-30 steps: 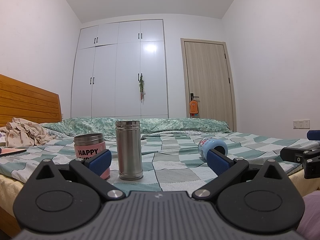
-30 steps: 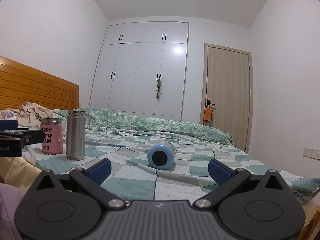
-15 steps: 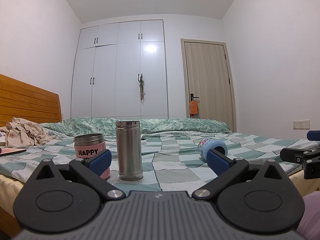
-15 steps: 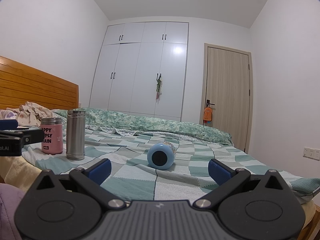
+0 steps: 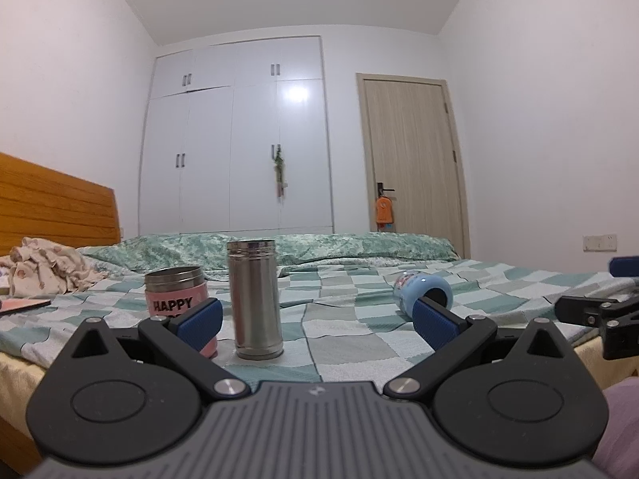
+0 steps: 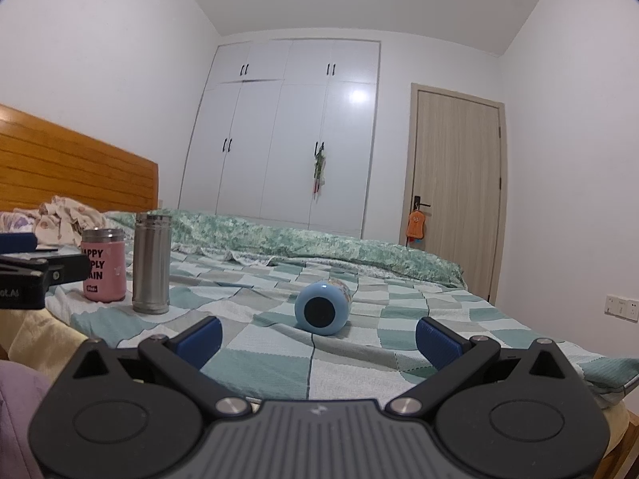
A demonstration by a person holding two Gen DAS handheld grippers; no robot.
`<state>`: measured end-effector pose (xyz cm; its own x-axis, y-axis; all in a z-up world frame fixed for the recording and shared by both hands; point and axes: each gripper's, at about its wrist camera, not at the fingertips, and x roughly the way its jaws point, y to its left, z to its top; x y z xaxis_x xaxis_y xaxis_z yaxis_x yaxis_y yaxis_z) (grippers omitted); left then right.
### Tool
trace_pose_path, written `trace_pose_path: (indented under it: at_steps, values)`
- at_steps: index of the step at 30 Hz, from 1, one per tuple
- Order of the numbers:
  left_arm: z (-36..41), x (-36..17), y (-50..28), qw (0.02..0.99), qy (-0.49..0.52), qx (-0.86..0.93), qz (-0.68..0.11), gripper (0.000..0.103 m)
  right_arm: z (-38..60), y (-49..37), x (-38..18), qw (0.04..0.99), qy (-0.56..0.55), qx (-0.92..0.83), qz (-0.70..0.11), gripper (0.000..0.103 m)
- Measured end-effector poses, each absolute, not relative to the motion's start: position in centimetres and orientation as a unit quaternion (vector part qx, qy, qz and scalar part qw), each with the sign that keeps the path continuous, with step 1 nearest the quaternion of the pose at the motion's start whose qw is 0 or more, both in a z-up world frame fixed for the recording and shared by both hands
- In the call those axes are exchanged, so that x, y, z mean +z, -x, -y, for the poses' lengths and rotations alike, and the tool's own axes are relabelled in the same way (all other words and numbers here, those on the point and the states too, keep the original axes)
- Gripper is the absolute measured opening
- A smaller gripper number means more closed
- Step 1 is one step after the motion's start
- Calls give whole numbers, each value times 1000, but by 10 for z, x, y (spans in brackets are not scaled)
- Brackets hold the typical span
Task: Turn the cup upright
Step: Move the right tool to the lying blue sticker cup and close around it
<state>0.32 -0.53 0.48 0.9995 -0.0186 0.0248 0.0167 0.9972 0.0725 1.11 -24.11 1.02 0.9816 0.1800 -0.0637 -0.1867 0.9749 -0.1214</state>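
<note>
Three cups are sitting on the bed (image 6: 359, 363), and two grippers are pointing at them. Going from left to right, the first is a short pink cup (image 6: 104, 265) with a shiny metal rim and black letters on it; it is standing up. In the left camera view its lower part is hiding behind a blue finger pad (image 5: 199, 321), so only the word HAPPY is showing. Just beside it a tall silver cup (image 6: 151, 264) is standing up too; it is smooth, round and made of metal. Well apart from those two, further right, the blue cup (image 6: 322, 308) is lying on its side on the checked green and white blanket, with its round dark bottom facing the right camera. It has a picture on its far end, but that is too small to make out. In the left camera view the blue cup (image 5: 423, 289) is partly hiding behind the other blue pad. The left gripper (image 5: 315, 319) is hanging in front of the silver cup with its jaws spread wide and gripping nothing. The right gripper (image 6: 317, 337) is hanging in front of the blue cup with its jaws spread wide too, not touching it. Each gripper is showing up only as a cut-off black piece at the edge of the other's view. A crumpled cloth (image 5: 48, 265) is lying by the wooden headboard (image 6: 76, 167). One white wardrobe (image 6: 295, 131) and one wooden door (image 6: 455, 195) are standing behind the bed.
</note>
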Motion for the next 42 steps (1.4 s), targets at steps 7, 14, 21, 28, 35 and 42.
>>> trace_pose_path:
  at_steps: [7,14,21,28,35,42]
  values:
    - [6,19,-21,997,-50,-59,5,103,244,-38,34,991,40,113,-52,103]
    - [8,44,-78,991,-80,-107,-11,103,245,-103,63,985,38,135,-103,103]
    - [24,59,-163,974,-147,-162,-53,103,238,-191,86,974,50,127,-180,103]
    - [31,56,-242,960,-165,-198,-112,103,228,-271,100,962,43,112,-245,103]
    - [30,42,-291,951,-168,-213,-145,103,217,-335,95,949,30,100,-297,103]
    - [18,37,-336,946,-187,-216,-156,103,202,-385,78,935,39,93,-341,103]
